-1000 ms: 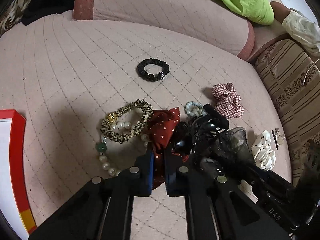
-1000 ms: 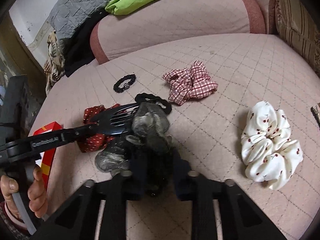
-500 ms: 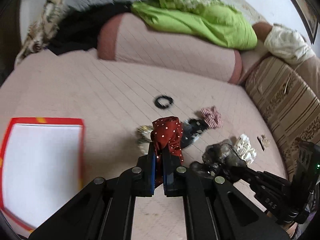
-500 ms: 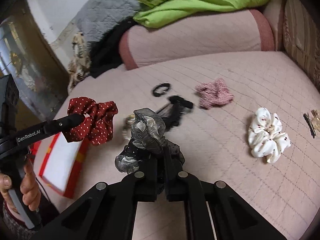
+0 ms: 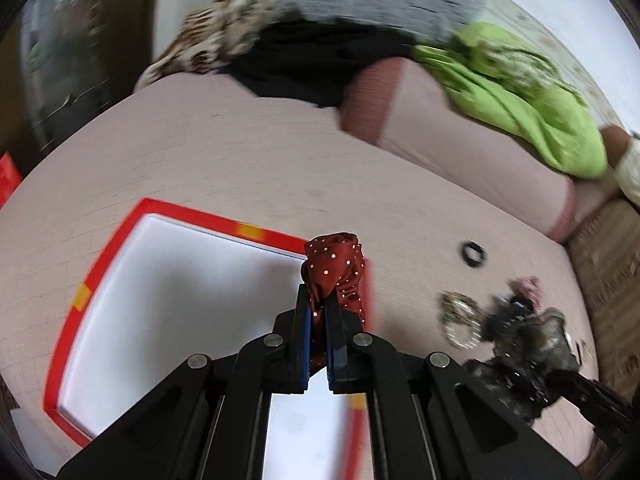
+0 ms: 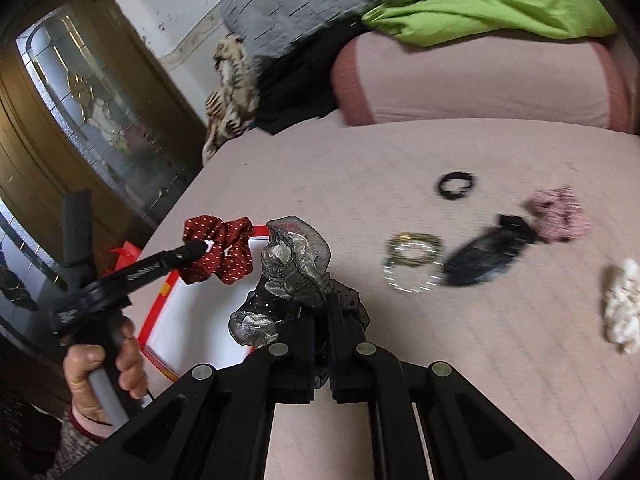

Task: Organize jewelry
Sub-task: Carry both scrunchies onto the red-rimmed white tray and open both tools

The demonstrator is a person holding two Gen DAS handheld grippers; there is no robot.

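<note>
My left gripper (image 5: 319, 300) is shut on a red white-dotted scrunchie (image 5: 335, 268) and holds it in the air over the right rim of a red-edged white box (image 5: 168, 288). In the right wrist view the same scrunchie (image 6: 220, 254) hangs from the left gripper (image 6: 200, 247) above the box (image 6: 200, 320). My right gripper (image 6: 320, 308) is shut on a grey and black sheer scrunchie (image 6: 296, 268), lifted beside the box. It also shows at the right of the left wrist view (image 5: 532, 344).
On the pink quilted bed (image 6: 480, 380) lie a black hair tie (image 6: 456, 185), a leopard scrunchie with a pearl bracelet (image 6: 414, 258), a black hair claw (image 6: 488, 254), a pink checked scrunchie (image 6: 560, 218) and a white scrunchie (image 6: 622, 306). A pink bolster (image 6: 472, 80) and green cloth (image 6: 492, 4) lie behind.
Both grippers lifted their scrunchies off the pile and swung left. The red scrunchie now hangs over the box's edge, and the sheer scrunchie is close beside the box.
</note>
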